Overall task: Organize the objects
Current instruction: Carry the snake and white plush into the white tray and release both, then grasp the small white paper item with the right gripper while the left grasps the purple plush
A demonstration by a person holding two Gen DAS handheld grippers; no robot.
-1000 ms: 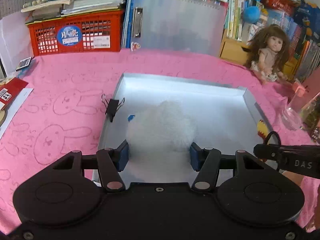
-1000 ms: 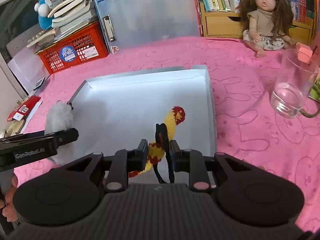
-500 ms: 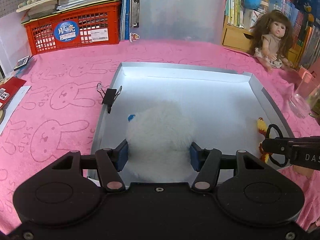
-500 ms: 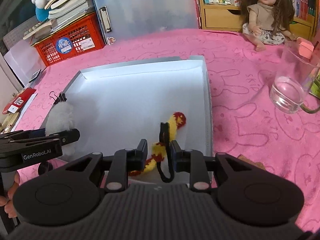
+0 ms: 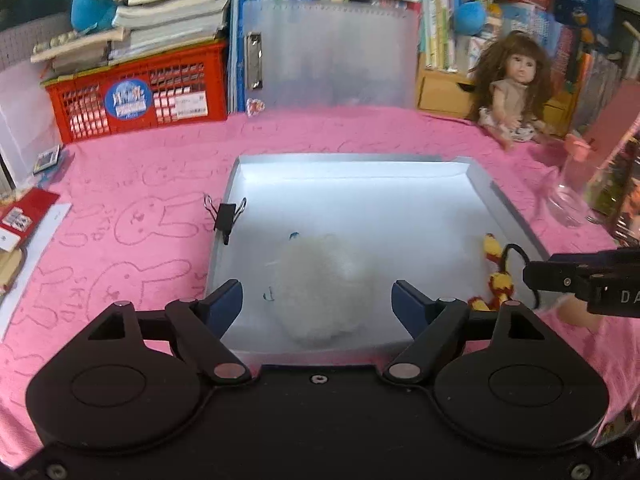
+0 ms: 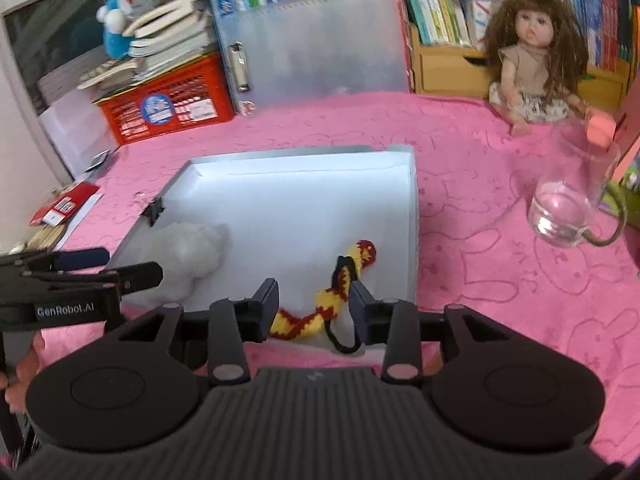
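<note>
Change: both grips released since a second ago.
Left gripper point(image 5: 317, 300): jaws opening, clear of white pompom point(image 5: 324, 292), near-left in tray point(image 5: 496, 204).
Right gripper point(image 6: 314, 300): jaws opening, knitted cord point(image 6: 336, 292) lying loose between, near-right.

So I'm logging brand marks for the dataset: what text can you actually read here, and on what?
"GenRobot.AI": on the left gripper's body.
"DA", cut off by the frame edge: on the right gripper's body.
"SKIP": on the pink cloth.
Red crate stickers, book spines: unreadable.
</note>
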